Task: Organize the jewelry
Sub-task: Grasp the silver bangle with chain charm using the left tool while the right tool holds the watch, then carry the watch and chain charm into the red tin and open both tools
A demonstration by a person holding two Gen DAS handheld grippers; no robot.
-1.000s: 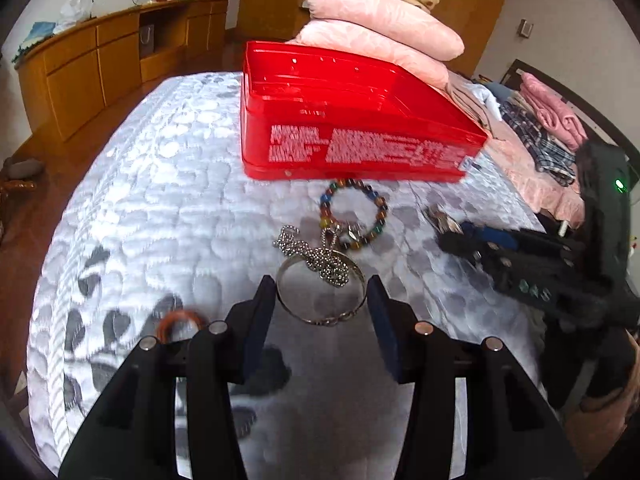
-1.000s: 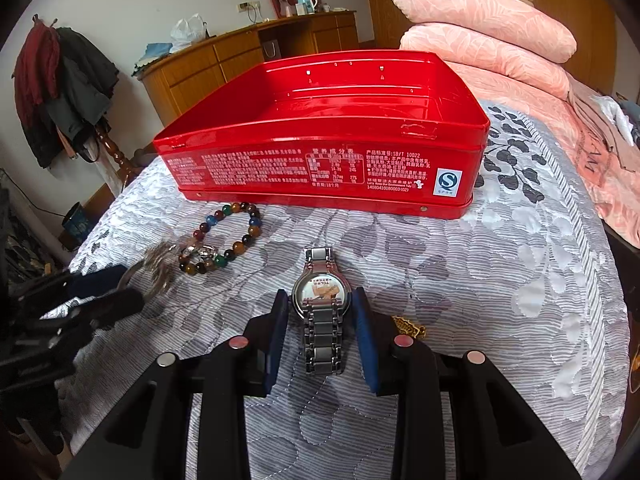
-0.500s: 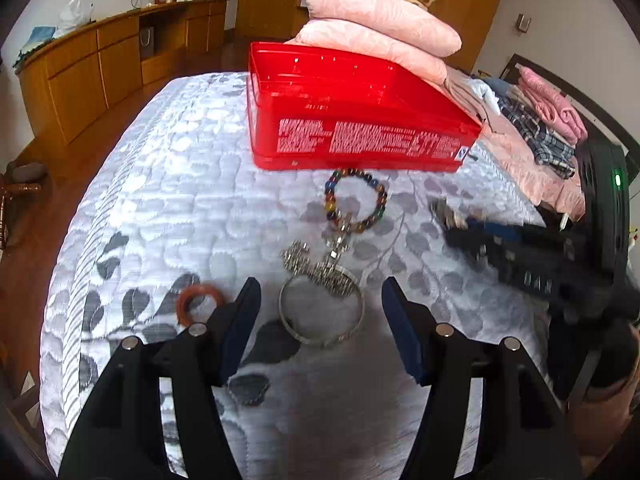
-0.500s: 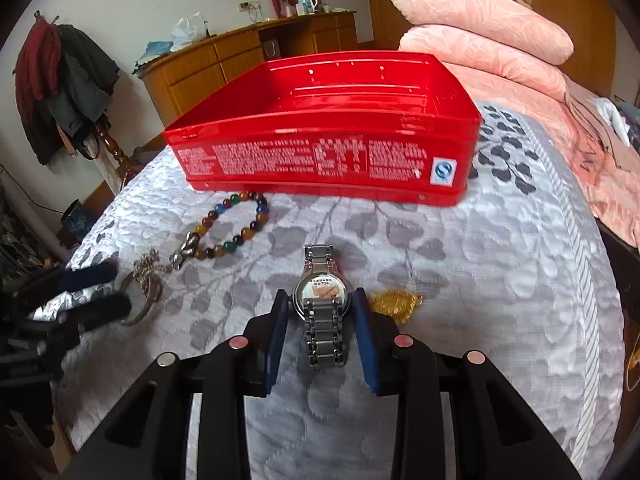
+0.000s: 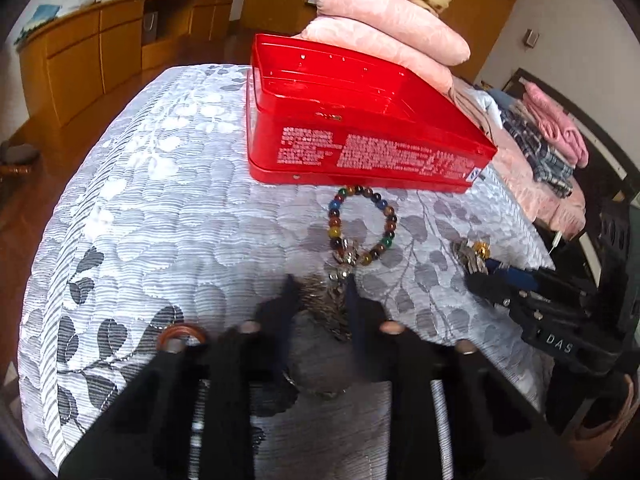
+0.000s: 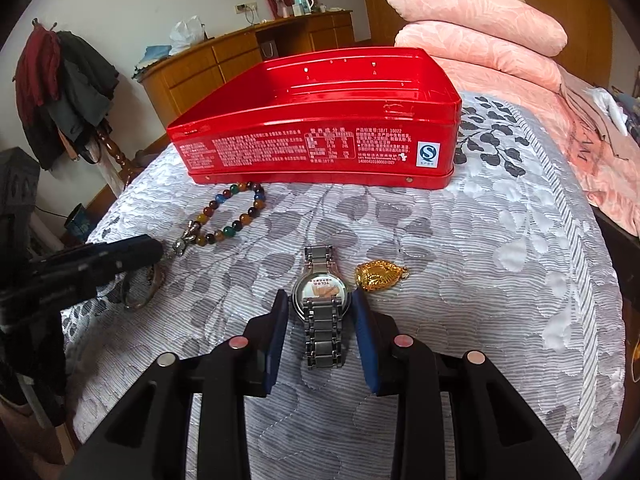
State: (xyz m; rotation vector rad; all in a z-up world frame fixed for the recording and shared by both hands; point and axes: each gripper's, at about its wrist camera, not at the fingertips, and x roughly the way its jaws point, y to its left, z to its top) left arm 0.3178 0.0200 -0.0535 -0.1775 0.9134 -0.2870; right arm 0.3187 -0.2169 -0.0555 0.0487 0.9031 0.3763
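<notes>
I am working over a bed whose grey leaf-patterned quilt (image 6: 500, 240) fills most of both views. On it, toward the pink pillows (image 6: 476, 12), sits the open red tin box (image 6: 320, 128), nothing visible inside it. Just in front of the tin lies a bracelet of coloured beads (image 5: 362, 220), its metal charm end pointing back at my left gripper (image 5: 320, 300). That gripper's jaws have just been closing, and they now stand narrow and blurred around a silver chain heaped on a thin silver bangle (image 5: 328, 320); the blur keeps me from telling whether the pads actually press on it. A small brown ring (image 5: 180, 334) lies on the quilt beside the left finger. My right gripper (image 6: 320, 320) rests low on the quilt with its blue pads against the sides of a steel wristwatch (image 6: 322, 300), dial up, band running back between the fingers. A gold pendant (image 6: 378, 276) lies just right of the watch, apart from it.
</notes>
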